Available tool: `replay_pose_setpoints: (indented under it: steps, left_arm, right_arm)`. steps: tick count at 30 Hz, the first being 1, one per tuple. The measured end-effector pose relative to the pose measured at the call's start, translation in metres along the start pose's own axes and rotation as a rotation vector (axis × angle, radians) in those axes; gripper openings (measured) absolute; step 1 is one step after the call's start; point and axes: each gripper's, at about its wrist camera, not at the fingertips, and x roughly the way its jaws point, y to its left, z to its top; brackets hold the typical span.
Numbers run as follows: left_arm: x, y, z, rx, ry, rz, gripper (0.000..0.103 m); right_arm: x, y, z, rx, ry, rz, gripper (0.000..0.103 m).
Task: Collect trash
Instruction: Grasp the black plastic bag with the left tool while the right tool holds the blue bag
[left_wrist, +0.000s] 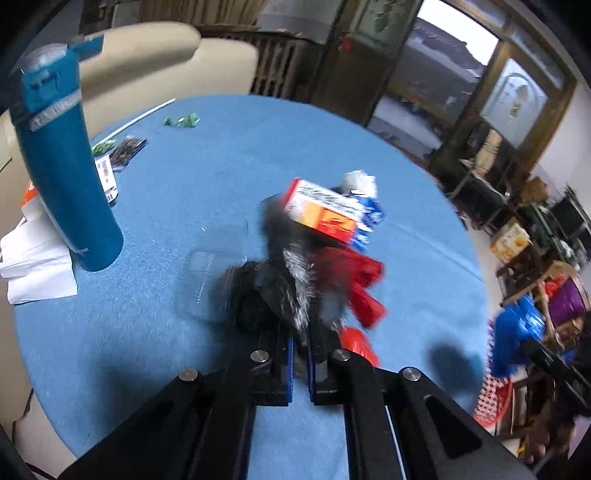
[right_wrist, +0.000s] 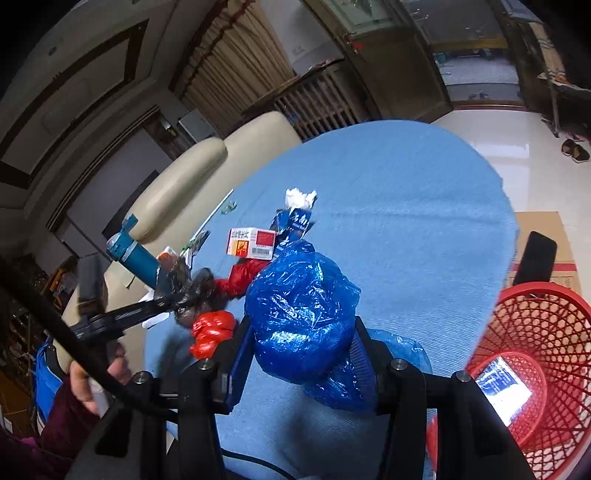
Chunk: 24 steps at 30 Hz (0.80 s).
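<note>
The jaws of the left gripper (left_wrist: 301, 332) are pressed together, pinching a crumpled black bag (left_wrist: 273, 291) on the blue worktop (left_wrist: 177, 206). Beyond the bag lie a red wrapper (left_wrist: 364, 284), an orange-and-white box (left_wrist: 325, 212) and a blue packet (left_wrist: 369, 218); a teal bottle (left_wrist: 62, 177) stands well to its left.

In the right wrist view, the right gripper (right_wrist: 301, 343) clamps a blue plastic bag (right_wrist: 299, 306) between its jaws. Behind that bag sit the box (right_wrist: 253, 242) and a crumpled tissue (right_wrist: 299, 197); a red basket (right_wrist: 532, 354) stands right of it, off the worktop (right_wrist: 406, 206).
</note>
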Motion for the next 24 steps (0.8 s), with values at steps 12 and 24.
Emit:
replay_pose_setpoints:
  steps: [12, 24]
  left_arm:
    - [-0.023, 0.03, -0.049, -0.017, 0.05, -0.056, 0.03]
    - [0.032, 0.003, -0.043, -0.096, 0.123, -0.046, 0.071]
  right_arm:
    - [0.002, 0.002, -0.009, 0.005, 0.031, 0.015, 0.053]
    - [0.034, 0.02, -0.023, -0.009, 0.109, 0.057, 0.053]
